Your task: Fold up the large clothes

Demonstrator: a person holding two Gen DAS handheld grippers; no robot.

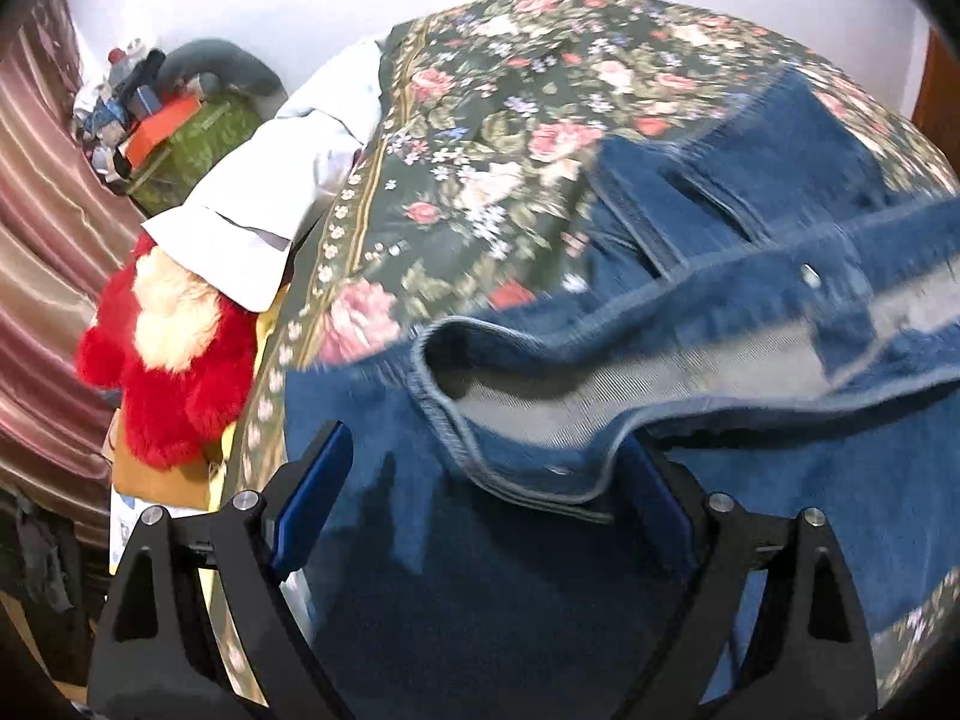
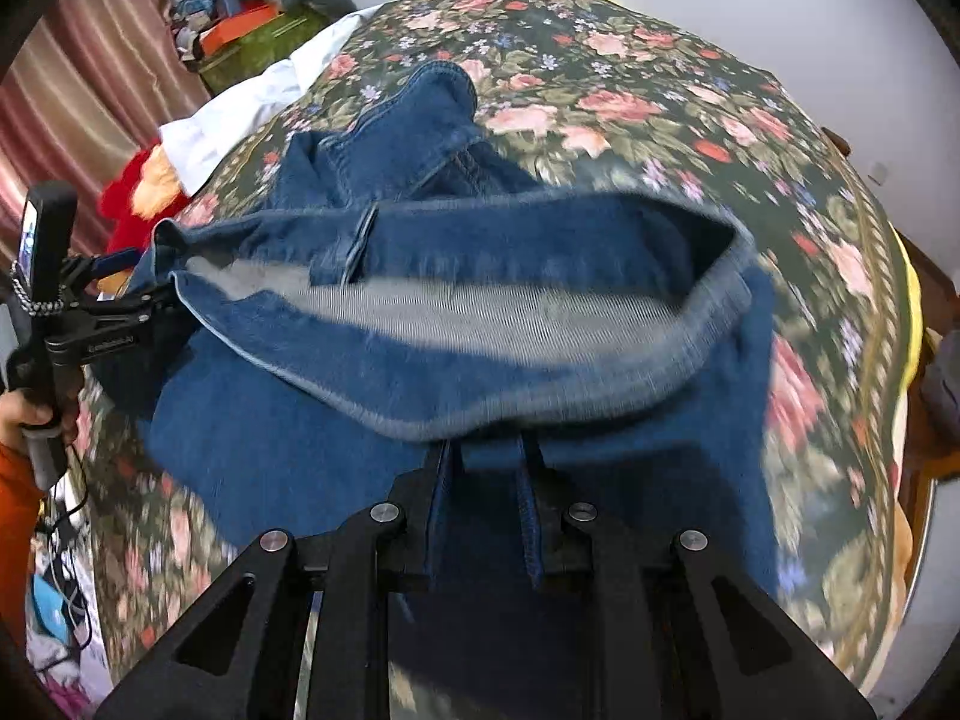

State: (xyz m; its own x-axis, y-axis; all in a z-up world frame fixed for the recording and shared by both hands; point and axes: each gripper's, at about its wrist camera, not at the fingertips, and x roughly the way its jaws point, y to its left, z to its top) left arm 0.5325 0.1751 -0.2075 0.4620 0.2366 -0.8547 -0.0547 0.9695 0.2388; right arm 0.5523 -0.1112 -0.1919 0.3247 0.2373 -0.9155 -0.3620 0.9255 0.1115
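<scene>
A pair of blue denim jeans (image 1: 750, 228) lies on a dark floral bedspread (image 1: 480, 120), waistband towards me and gaping open. My left gripper (image 1: 486, 468) stands wide open around the left end of the waistband, which lies between its fingers. In the right wrist view the jeans (image 2: 420, 252) stretch across the bedspread (image 2: 660, 90), and my right gripper (image 2: 489, 456) is shut on the waistband's lower edge, denim pinched between its fingers. The left gripper (image 2: 162, 300) shows at the waistband's left corner, held by a hand.
A white cloth (image 1: 264, 192) and a red and cream plush toy (image 1: 162, 354) lie at the bed's left edge. Beyond stands a green box with clutter (image 1: 180, 132) by a striped curtain (image 1: 42, 192). A white wall is behind the bed.
</scene>
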